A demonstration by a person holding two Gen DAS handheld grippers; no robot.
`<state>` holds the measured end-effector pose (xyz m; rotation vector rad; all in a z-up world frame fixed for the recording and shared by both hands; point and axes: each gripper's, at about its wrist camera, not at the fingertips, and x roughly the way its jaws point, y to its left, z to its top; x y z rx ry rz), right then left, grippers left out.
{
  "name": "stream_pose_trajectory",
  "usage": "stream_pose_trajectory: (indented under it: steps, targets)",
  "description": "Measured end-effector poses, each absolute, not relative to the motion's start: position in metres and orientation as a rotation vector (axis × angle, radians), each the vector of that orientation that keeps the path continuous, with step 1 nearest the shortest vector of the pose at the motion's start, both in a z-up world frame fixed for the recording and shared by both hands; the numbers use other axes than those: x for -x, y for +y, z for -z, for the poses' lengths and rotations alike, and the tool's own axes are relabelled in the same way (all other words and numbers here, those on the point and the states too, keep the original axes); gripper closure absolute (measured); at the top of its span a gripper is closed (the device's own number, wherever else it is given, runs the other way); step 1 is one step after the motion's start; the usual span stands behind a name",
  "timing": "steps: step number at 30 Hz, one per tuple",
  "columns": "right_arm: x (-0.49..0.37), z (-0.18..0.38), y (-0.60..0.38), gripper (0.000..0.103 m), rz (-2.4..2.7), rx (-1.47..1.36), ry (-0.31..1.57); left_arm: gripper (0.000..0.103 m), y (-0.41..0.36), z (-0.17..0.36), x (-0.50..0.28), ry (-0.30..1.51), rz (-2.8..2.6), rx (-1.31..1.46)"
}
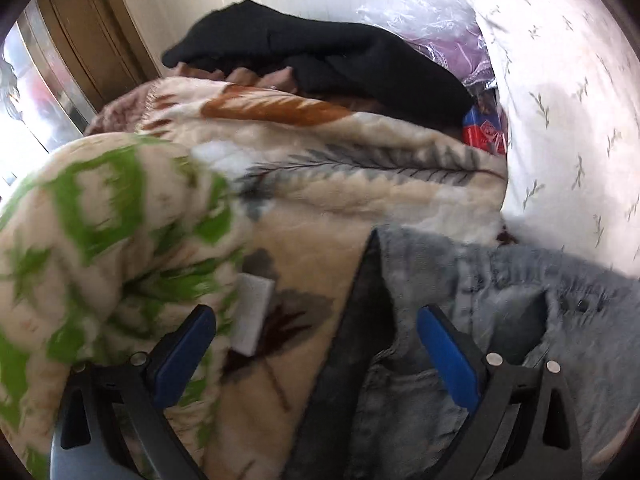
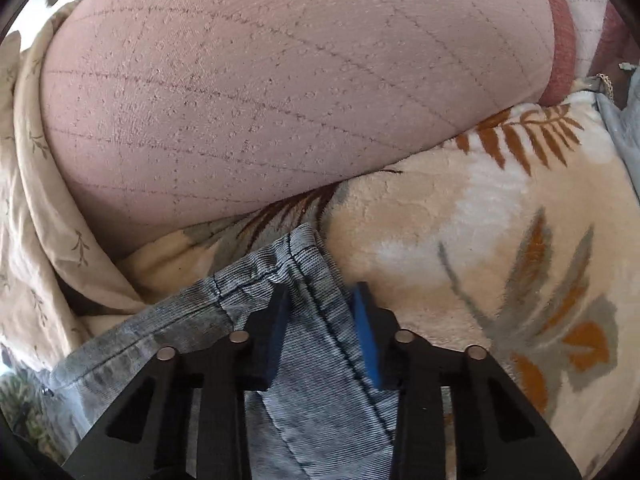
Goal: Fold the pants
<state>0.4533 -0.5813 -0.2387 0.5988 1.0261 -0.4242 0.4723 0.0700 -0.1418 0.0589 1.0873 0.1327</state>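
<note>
While motion blur smears the left wrist view, leaf-print blanket [image 1: 280,184] fills mid-frame; pink quilt [image 2: 260,100] crowds the right view's upper half. Jeans [image 1: 500,320] lower right, cut off by frame edge. Left gripper [image 1: 316,332] spread wide over denim edge. Right gripper [image 2: 320,320] pinching jeans [image 2: 312,292] seam, bottom centre.

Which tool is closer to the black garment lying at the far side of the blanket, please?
Left. The left tool faces the black garment across the blanket; the right tool grips the jeans, garment out of its view.
</note>
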Motion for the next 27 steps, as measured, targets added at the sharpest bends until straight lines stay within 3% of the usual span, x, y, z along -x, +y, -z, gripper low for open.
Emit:
stream_pose_trajectory:
  steps: [1, 4, 6, 9, 11, 12, 17, 27]
  targets:
    - [-0.451, 0.239, -0.582, 0.073, 0.419, -0.601, 1.019, 0.002, 0.069, 0.143, -0.480, 1.105, -0.118, -0.031]
    - [-0.443, 0.244, -0.586, 0.073, 0.423, -0.602, 1.007, 0.023, 0.064, 0.151, -0.505, 1.168, -0.103, -0.001]
    - [-0.442, 0.247, -0.588, 0.073, 0.426, -0.590, 1.008, 0.025, 0.063, 0.159, -0.517, 1.217, -0.087, 0.027]
    - [-0.436, 0.247, -0.588, 0.074, 0.423, -0.595, 0.987, 0.047, 0.063, 0.169, -0.528, 1.238, -0.064, 0.060]
    - [-0.436, 0.246, -0.581, 0.079, 0.416, -0.587, 0.968, 0.074, 0.063, 0.175, -0.532, 1.256, -0.006, 0.118]
    - [-0.432, 0.247, -0.581, 0.080, 0.417, -0.582, 0.959, 0.078, 0.061, 0.177, -0.534, 1.265, 0.015, 0.138]
    - [-0.418, 0.239, -0.583, 0.083, 0.416, -0.612, 0.937, 0.087, 0.044, 0.176, -0.541, 1.237, 0.056, 0.073]
    - [-0.380, 0.210, -0.591, 0.087, 0.378, -0.714, 0.869, 0.090, 0.065, 0.122, -0.508, 1.090, 0.145, 0.200]
